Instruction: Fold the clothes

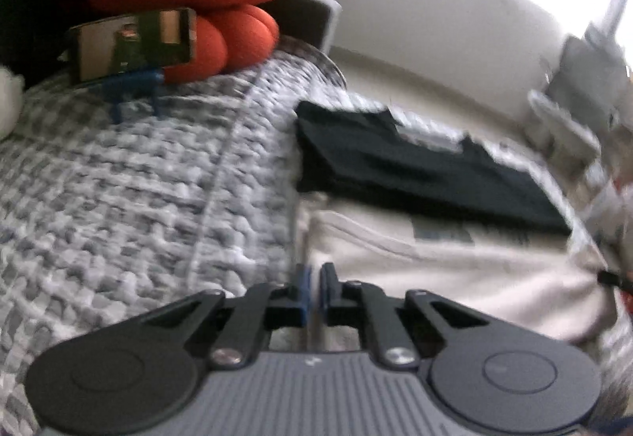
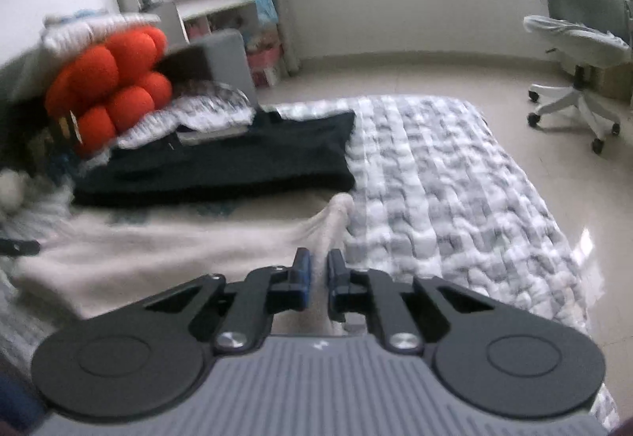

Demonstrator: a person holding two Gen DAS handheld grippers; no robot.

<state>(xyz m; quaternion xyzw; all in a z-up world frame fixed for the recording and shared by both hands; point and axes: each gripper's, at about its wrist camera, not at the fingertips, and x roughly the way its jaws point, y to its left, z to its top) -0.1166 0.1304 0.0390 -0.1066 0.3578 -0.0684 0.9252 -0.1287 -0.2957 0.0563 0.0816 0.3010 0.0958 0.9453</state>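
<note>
A cream garment (image 1: 455, 270) lies on the grey-and-white checked bedspread (image 1: 138, 190). My left gripper (image 1: 314, 273) is shut on its left edge. My right gripper (image 2: 319, 266) is shut on the same cream garment (image 2: 158, 250), which bunches up between the fingers and stretches away to the left. A folded dark navy garment (image 1: 415, 167) lies just beyond the cream one; it also shows in the right wrist view (image 2: 237, 159). The tip of the other gripper (image 2: 19, 247) shows at the left edge of the right wrist view.
An orange bubble-shaped cushion (image 2: 114, 80) sits at the head of the bed, with a small mirror (image 1: 134, 42) in front of it. The bedspread (image 2: 455, 190) ends at the floor on the right. An office chair (image 2: 581, 48) and shelves (image 2: 221, 8) stand beyond.
</note>
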